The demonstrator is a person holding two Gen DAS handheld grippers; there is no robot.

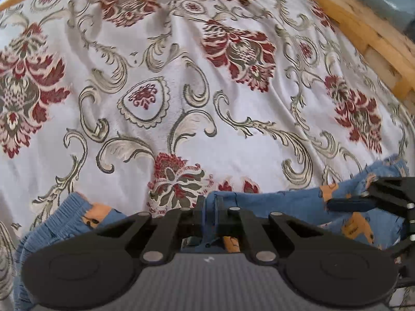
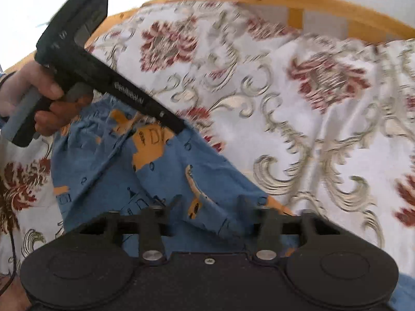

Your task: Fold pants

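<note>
**Gripping blue pants on a floral bedspread**

Pinching the blue cartoon-print cotton pants [image 1: 272, 202], the black left gripper [image 1: 208, 207] is clamped on fabric. Beside it, the right gripper [image 2: 210, 207] looks narrower in blur; cannot tell its hold. Pants lie on the white floral bedspread [image 1: 181, 77], wooden bed frame [image 1: 363, 33] beyond.

Blue pants [image 2: 166, 171]: soft matt woven cloth, printed with orange patches and dark line drawings, gathered and ribbed at the elastic waistband [image 1: 70, 207]. Bedspread [image 1: 233, 140]: thick pale cloth, faintly sheened, rumpled, woven with raised red flowers and olive scrolls. Bed frame [image 1: 363, 33]: bare light wood, smooth, knots showing. Left gripper [image 1: 210, 207]: matt black plastic links, dull silver metal pins, grey finely ribbed body. Right gripper [image 2: 210, 204]: same matt black plastic, with metal pins and a small screw. Grey handle [image 2: 18, 119] in the hand [image 2: 44, 103]: smooth matt plastic.
</note>
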